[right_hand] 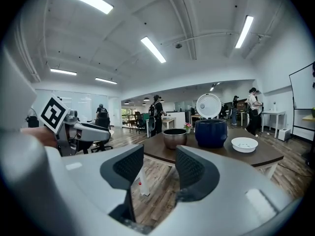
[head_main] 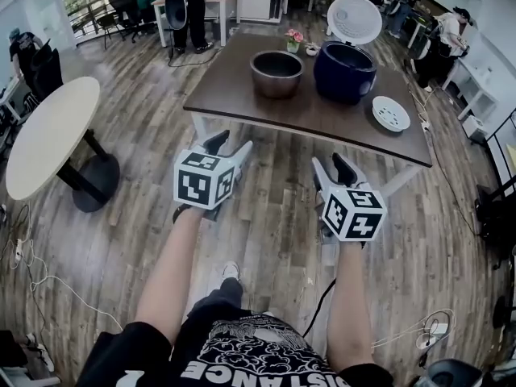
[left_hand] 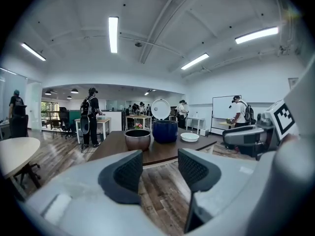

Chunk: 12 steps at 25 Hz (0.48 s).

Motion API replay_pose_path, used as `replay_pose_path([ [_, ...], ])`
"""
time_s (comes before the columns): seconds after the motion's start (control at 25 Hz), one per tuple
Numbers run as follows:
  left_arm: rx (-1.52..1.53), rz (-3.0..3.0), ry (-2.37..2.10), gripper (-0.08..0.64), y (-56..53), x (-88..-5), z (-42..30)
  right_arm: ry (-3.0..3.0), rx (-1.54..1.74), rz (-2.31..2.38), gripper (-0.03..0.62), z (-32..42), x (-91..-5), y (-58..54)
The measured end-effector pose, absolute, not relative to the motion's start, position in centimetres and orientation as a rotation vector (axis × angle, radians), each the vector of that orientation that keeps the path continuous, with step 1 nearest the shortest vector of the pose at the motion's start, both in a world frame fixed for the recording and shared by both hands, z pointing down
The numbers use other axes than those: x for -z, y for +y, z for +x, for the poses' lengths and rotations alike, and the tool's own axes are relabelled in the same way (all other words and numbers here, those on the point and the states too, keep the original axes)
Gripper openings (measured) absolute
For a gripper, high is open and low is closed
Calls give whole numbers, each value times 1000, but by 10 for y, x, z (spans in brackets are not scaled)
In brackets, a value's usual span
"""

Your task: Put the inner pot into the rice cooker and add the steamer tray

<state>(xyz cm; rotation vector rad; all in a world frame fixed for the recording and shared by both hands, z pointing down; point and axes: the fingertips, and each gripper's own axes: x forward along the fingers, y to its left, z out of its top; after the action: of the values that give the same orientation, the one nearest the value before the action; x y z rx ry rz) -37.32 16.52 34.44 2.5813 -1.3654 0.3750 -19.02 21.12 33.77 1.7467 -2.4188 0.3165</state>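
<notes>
A metal inner pot (head_main: 276,72) stands on a dark brown table (head_main: 242,95), left of the dark blue rice cooker (head_main: 344,71), whose white lid (head_main: 355,18) stands up open. A white perforated steamer tray (head_main: 391,113) lies on the table right of the cooker. My left gripper (head_main: 230,145) and right gripper (head_main: 330,164) hover over the wooden floor, short of the table's near edge, both open and empty. In the left gripper view, the pot (left_hand: 138,138), cooker (left_hand: 165,131) and tray (left_hand: 189,136) lie beyond the left gripper (left_hand: 160,173). The right gripper view shows them past the right gripper (right_hand: 158,168).
A round white table (head_main: 48,135) on a black foot stands to the left. A small flower pot (head_main: 295,40) sits at the table's far edge. Several people stand at desks in the background. Cables (head_main: 48,285) trail on the floor near my feet.
</notes>
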Motion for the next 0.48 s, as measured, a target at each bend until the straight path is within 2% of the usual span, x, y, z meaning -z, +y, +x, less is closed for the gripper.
replay_pose_path([
  [0.48,-350,2574,-1335,341,65,-349,-389,-2337,-353,1844,293,-191,-342,124],
])
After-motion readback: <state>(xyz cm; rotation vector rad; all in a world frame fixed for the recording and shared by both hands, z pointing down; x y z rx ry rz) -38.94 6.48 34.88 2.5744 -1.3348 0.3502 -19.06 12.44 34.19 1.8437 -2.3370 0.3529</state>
